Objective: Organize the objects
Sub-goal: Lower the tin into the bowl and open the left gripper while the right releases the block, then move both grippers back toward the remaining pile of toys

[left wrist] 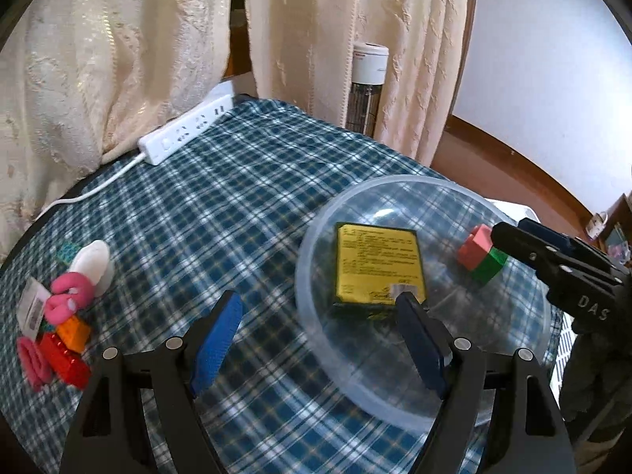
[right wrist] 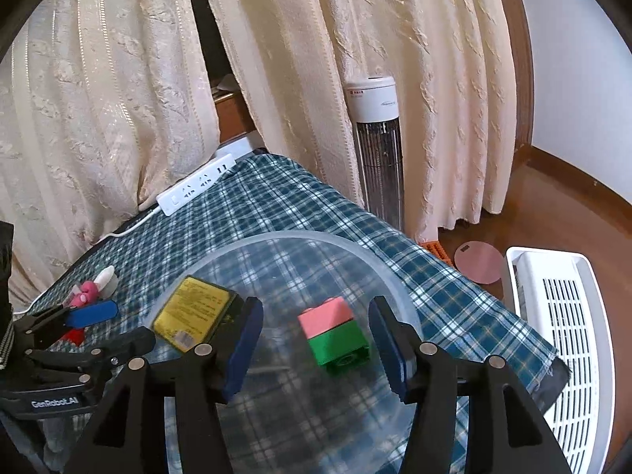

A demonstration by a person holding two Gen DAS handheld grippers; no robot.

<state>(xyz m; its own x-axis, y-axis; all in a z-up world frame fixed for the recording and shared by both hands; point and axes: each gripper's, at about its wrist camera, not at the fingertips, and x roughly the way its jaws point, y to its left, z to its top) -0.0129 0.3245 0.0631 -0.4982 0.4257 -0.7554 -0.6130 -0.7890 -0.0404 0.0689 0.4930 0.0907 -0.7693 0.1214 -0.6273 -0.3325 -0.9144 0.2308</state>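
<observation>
A clear plastic bowl point(left wrist: 414, 181) point(right wrist: 300, 235) sits on the plaid tablecloth. Inside it lie a flat yellow-labelled box point(left wrist: 379, 264) point(right wrist: 193, 312) and a pink brick stacked on a green brick point(left wrist: 482, 256) point(right wrist: 335, 333). My right gripper point(right wrist: 315, 308) reaches into the bowl and is open; the stacked bricks stand between its fingers with a gap on each side. My left gripper point(left wrist: 319, 298) hangs open and empty over the bowl's near-left rim. At the table's left is a pile: pink plush pieces point(left wrist: 69, 296), an orange brick point(left wrist: 73, 331) and a red brick point(left wrist: 65, 359).
A white power strip point(left wrist: 185, 134) with its cable lies at the table's back edge against cream curtains. Behind the table stands a white tower heater point(right wrist: 375, 146). On the floor to the right are a white slatted basket point(right wrist: 561, 324) and a pink disc point(right wrist: 480, 262).
</observation>
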